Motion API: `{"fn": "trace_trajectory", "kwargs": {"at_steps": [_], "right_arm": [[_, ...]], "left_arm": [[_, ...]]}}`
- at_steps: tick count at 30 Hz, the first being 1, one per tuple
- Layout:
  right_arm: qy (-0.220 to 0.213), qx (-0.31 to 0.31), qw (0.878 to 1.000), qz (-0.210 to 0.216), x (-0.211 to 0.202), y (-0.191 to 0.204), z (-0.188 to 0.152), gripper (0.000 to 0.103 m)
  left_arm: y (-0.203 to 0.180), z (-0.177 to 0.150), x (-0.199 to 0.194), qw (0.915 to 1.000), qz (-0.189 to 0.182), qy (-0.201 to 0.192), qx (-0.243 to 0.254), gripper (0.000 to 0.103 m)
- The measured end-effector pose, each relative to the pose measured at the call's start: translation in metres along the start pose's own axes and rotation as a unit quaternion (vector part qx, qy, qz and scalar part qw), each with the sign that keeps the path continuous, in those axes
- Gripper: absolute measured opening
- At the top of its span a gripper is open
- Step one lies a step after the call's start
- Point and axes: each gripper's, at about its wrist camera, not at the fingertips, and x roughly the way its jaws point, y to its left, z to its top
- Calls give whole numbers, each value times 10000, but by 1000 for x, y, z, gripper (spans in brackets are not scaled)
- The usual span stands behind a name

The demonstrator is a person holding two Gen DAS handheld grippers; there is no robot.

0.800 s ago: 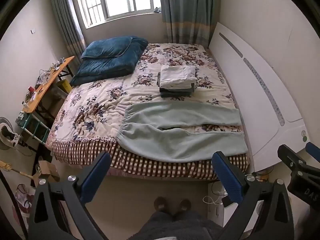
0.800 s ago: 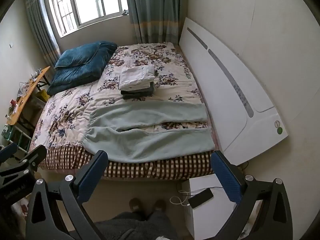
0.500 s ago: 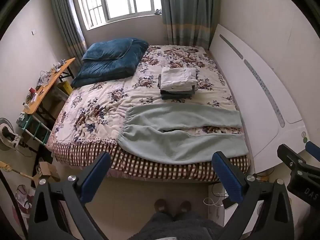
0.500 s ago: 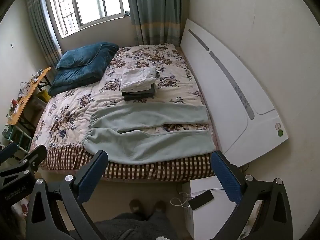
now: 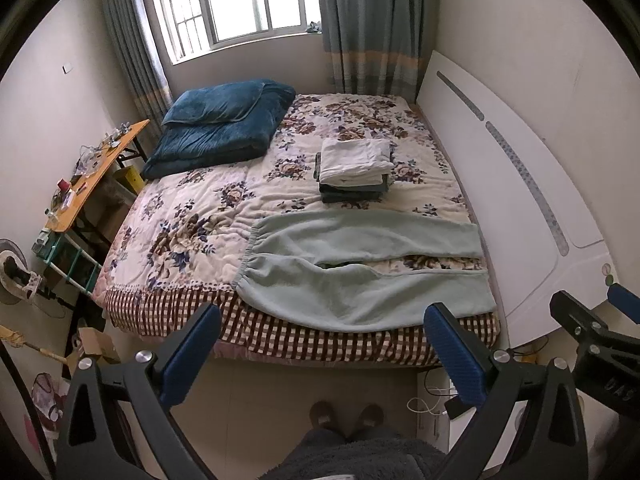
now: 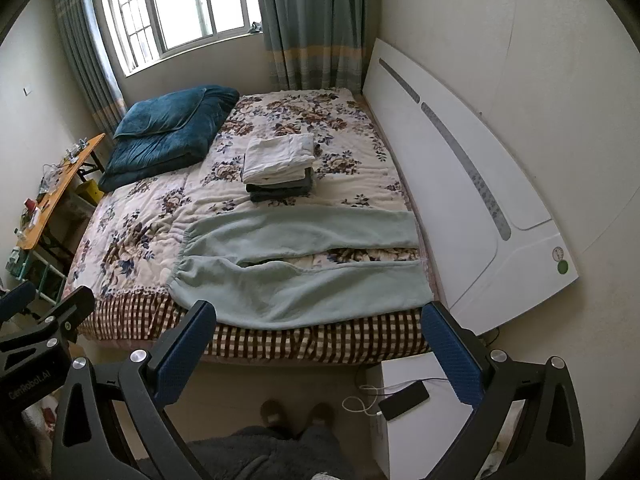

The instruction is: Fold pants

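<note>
Nearest, the left gripper [image 5: 320, 344] and the right gripper [image 6: 320, 344] are held above the floor with blue-padded jaws spread wide, nothing between them. Beyond, the pale green fleece pants [image 5: 360, 268] are spread flat on the floral-quilted bed [image 5: 192, 216], one leg overhanging the checked near edge. Farther back, a stack of folded clothes [image 5: 354, 172] is seen.

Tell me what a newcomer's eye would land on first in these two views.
First the pale green pants, spread flat across the near edge of the floral bed, legs toward the white headboard. Behind them sits a stack of folded clothes, and a dark blue quilt is heaped under the window. The open left gripper and right gripper hover short of the bed, holding nothing.
</note>
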Motion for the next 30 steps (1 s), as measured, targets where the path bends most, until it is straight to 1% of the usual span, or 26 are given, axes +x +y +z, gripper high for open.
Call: {"fn": "trace_trajectory", "kwargs": {"at_steps": [9, 10, 17, 19, 30], "right_arm": [[10, 2, 10000, 22, -1, 3, 0, 103], [9, 5, 10000, 29, -2, 9, 4, 103], [38, -5, 10000, 50, -3, 12, 7, 103], [23, -20, 10000, 66, -11, 11, 5, 103], [21, -5, 10000, 65, -10, 12, 3, 103]], "left_arm": [[-1, -1, -4, 10000, -2, -49, 19, 103], [-2, 0, -4, 10000, 0, -51, 20, 103], [-3, 0, -5, 10000, -7, -55, 11, 103], [-4, 1, -5, 10000, 2, -58, 23, 103], [-2, 1, -6, 10000, -12, -68, 23, 103]]}}
